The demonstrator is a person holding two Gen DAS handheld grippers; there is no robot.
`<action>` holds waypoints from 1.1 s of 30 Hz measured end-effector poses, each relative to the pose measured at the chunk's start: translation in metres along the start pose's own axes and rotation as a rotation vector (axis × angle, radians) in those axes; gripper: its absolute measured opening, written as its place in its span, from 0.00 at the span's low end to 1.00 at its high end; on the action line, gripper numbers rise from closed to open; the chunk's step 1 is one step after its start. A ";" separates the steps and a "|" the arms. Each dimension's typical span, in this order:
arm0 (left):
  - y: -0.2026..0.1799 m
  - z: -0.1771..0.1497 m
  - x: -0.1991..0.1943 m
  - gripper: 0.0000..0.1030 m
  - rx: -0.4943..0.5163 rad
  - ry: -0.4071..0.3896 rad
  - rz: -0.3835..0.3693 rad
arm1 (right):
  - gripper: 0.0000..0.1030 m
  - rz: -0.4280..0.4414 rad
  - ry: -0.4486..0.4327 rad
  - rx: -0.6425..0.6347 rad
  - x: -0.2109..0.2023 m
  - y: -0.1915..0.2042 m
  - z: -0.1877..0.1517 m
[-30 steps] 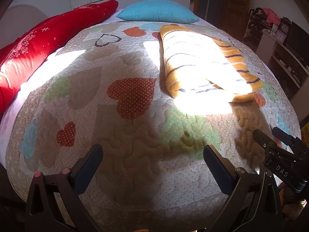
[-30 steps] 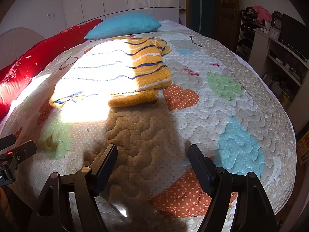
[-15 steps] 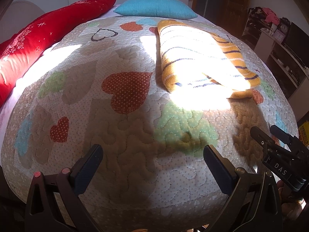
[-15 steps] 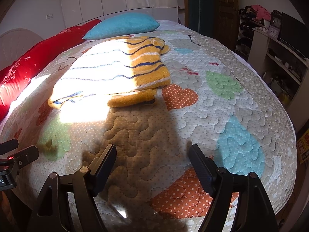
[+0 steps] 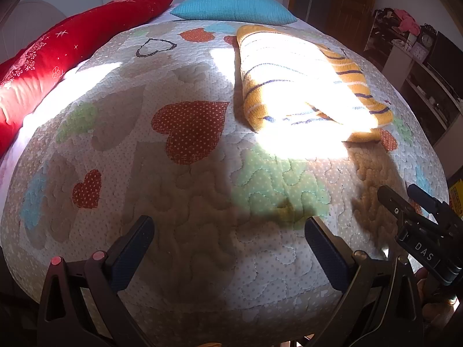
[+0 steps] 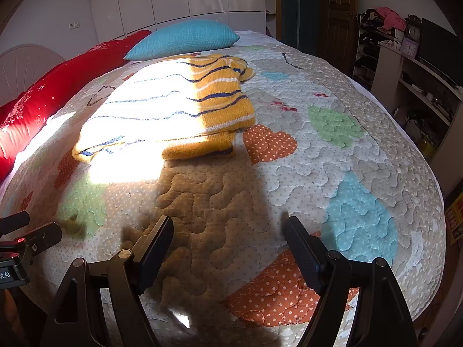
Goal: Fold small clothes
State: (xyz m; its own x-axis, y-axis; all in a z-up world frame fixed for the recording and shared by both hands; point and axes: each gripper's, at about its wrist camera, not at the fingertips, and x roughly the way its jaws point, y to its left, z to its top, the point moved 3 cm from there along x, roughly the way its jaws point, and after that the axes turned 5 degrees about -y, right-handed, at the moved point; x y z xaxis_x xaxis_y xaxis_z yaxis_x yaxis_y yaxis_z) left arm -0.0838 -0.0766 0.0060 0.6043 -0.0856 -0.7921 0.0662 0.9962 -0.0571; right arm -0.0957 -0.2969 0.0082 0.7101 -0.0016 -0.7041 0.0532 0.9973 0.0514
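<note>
Two grippers hang over the near end of a bed, both tilted down toward its quilt (image 5: pixel 185 190) and both empty. The left gripper (image 5: pixel 228 238) has its jaws spread wide, with only quilted fabric showing in the gap between its dark pads. The right gripper (image 6: pixel 228 237) is likewise spread wide and holds nothing; its jaws frame a brown patch of the quilt that lies in shadow. Each tool also shows at the edge of the other's view: the right one at the lower right of the left wrist camera, the left one at the lower left of the right wrist camera.

The task's garment, a yellow knitted sweater (image 6: pixel 173 107) with dark blue and white stripes, lies flat on the quilt well beyond both grippers, toward the pillows. It appears folded lengthwise, with a plain yellow sleeve or hem tucked along its near edge, though a bright patch of sunlight washes out much of it and makes the fold lines hard to read. The sweater is well apart from either set of pads.

Behind it a blue pillow (image 6: pixel 185 39) rests at the head of the bed, and a long red cushion (image 5: pixel 63 57) runs along the left side. Shelves (image 6: pixel 416 86) with clutter and a clock stand at the right wall.
</note>
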 end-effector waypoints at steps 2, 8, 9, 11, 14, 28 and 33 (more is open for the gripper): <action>0.000 -0.001 0.001 1.00 0.000 0.002 0.001 | 0.81 0.001 0.000 0.001 0.000 0.000 0.000; -0.001 -0.002 0.003 1.00 -0.001 0.008 0.002 | 0.81 0.001 -0.002 0.005 0.000 0.001 -0.001; -0.001 -0.002 0.003 1.00 0.000 0.010 0.001 | 0.81 0.000 -0.002 0.005 0.000 0.001 -0.001; -0.002 -0.003 0.003 1.00 0.000 0.013 -0.001 | 0.82 -0.001 -0.002 0.004 0.000 0.001 -0.001; -0.002 -0.004 0.003 1.00 0.001 0.014 -0.002 | 0.82 -0.001 -0.003 0.004 0.000 0.001 -0.001; 0.000 -0.005 0.004 1.00 -0.005 0.025 -0.005 | 0.83 -0.002 -0.005 0.009 0.000 0.001 -0.001; 0.000 -0.005 0.004 1.00 -0.006 0.026 -0.005 | 0.83 -0.002 -0.006 0.008 0.000 0.001 -0.002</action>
State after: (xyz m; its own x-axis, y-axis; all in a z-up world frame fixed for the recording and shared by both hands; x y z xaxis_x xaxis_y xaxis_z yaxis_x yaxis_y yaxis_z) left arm -0.0850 -0.0765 -0.0004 0.5830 -0.0905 -0.8074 0.0649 0.9958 -0.0647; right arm -0.0967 -0.2962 0.0068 0.7139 -0.0038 -0.7002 0.0603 0.9966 0.0560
